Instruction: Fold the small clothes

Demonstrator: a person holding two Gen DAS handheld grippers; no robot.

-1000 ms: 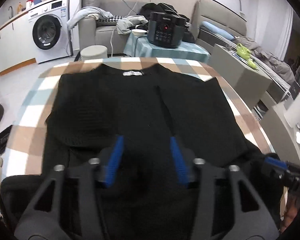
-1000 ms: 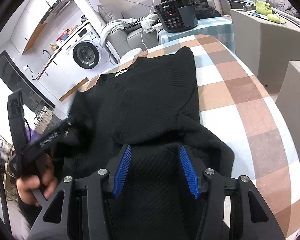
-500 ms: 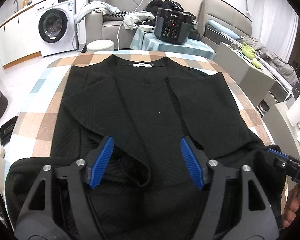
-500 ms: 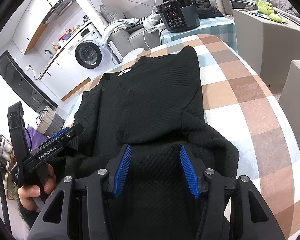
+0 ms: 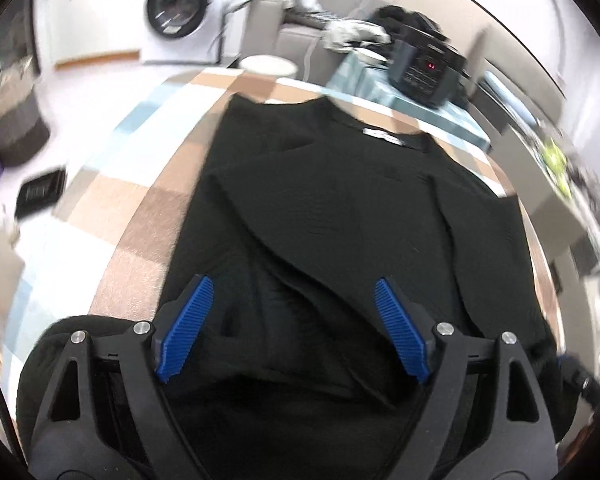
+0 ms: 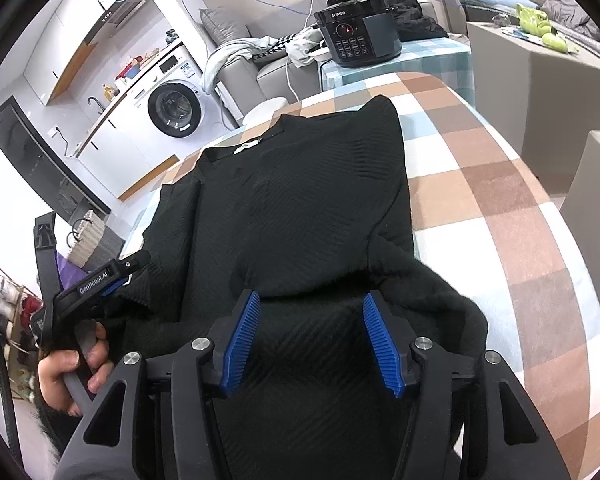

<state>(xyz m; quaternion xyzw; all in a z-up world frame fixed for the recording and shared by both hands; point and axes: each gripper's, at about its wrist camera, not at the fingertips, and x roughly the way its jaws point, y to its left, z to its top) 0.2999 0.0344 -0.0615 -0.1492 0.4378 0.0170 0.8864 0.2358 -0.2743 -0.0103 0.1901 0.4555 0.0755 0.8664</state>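
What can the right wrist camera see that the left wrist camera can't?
Only the right wrist view shows a hand holding the left gripper from the side, the kitchen sink tap, and the right gripper, open over the cloth. Only the left wrist view shows the left gripper's blue pads head-on, spread wide after just opening, nothing pinched. Both show the black sweater on the checked tablecloth, the washing machine and the black cooker.
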